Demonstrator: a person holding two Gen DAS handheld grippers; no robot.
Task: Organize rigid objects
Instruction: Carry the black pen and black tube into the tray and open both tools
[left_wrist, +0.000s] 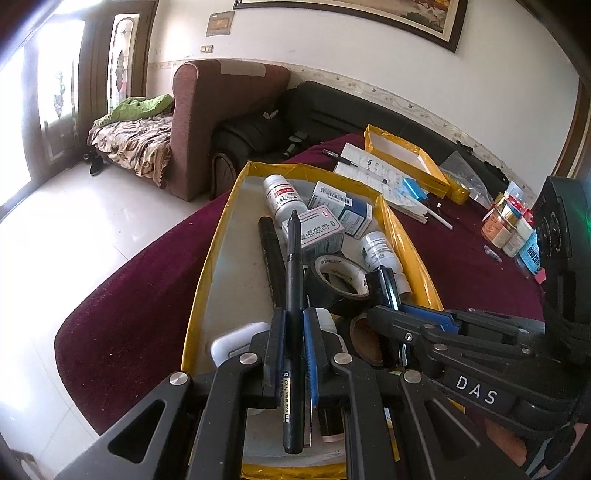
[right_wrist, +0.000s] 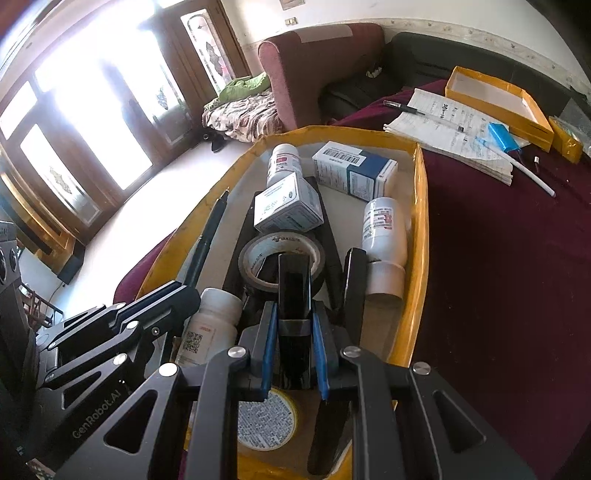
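Between left gripper (left_wrist: 294, 332) pads: black gel pen (left_wrist: 294, 280), clamped mid-barrel, tip forward over yellow tray (left_wrist: 218, 236). Right gripper (right_wrist: 293, 332) closed on flat black bar (right_wrist: 293, 291), tape roll (right_wrist: 280, 258) just ahead. Likely both being sorted into tray.
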